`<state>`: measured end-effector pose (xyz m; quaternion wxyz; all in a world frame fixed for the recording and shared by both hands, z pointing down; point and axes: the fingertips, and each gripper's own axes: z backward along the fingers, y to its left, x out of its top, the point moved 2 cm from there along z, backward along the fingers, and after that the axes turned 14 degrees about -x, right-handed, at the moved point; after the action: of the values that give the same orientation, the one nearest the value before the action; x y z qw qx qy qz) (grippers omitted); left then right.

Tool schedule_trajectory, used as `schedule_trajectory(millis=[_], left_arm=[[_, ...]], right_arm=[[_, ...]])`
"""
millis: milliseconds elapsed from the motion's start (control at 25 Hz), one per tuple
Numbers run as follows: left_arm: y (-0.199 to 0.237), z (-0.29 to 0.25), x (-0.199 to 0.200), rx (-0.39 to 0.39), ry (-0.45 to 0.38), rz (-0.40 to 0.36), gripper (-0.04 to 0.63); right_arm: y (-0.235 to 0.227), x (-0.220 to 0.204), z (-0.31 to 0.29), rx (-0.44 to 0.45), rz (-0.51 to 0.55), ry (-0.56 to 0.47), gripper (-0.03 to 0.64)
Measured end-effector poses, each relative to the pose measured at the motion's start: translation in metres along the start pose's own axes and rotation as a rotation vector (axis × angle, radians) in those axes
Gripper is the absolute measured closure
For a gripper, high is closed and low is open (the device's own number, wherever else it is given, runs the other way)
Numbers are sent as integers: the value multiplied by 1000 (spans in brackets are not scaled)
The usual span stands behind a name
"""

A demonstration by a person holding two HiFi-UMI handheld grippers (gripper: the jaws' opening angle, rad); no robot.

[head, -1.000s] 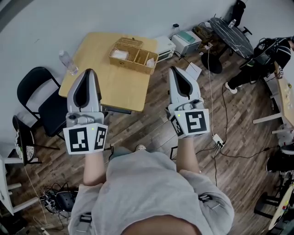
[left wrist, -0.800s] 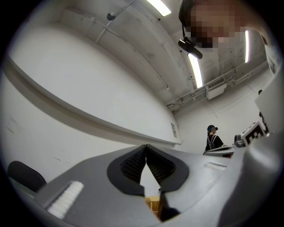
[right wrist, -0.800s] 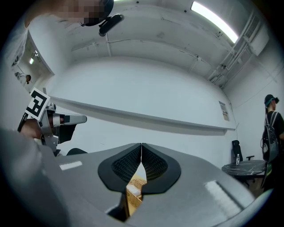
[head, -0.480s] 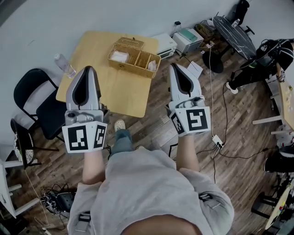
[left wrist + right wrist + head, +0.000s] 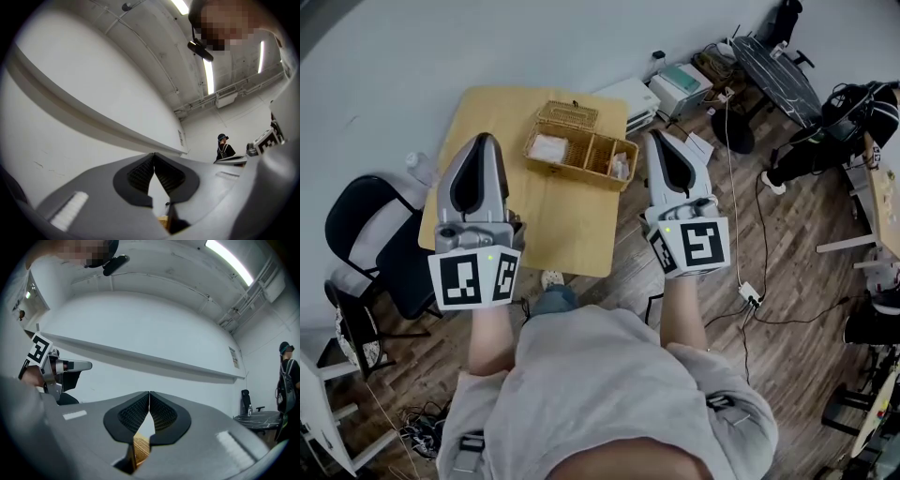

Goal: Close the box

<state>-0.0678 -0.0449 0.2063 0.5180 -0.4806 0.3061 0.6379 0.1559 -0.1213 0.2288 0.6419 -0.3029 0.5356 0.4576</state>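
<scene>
Wooden floor (image 5: 787, 272) and a grey wall are filling the head view, and the person is standing at the near edge of the table (image 5: 553, 225). The box (image 5: 565, 169), a wicker one with compartments, is sitting on the far right part of the table. Its lid (image 5: 568, 114) is lying back, open, on the far side. The left gripper (image 5: 479, 141) and the right gripper (image 5: 655, 139) are hanging in the air above and short of the box, touching nothing. In each gripper view the ribbed pads (image 5: 140, 413) are meeting at the tips, so both pairs of fingers are together with nothing between them.

The step in hand is, I think, the approach. To do it well, one gripper should be going behind the lid and tipping it forward. The other should be steadying the near wall, because such a box is probably light and may slide. The white packets inside should be staying below the rim.

Compared with half a second ago, the table and box are sitting lower in the head view, nearer to the person. The fingers are together as before.
</scene>
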Motion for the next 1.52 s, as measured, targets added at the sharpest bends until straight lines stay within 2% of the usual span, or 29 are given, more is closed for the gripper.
schedule_trajectory(millis=[800,1280,1520], left_arm=[[98,-79,-43,-121,3,46,537],[134,-119,-97,-198,65,136,537],[145,-131,-129,-226,104,185,537]], right_arm=[[24,-28,-103,-124,26,45,611],[29,-86,-150,-174,-11,235,611],[34,-127,-164,-172,-43,369,611]])
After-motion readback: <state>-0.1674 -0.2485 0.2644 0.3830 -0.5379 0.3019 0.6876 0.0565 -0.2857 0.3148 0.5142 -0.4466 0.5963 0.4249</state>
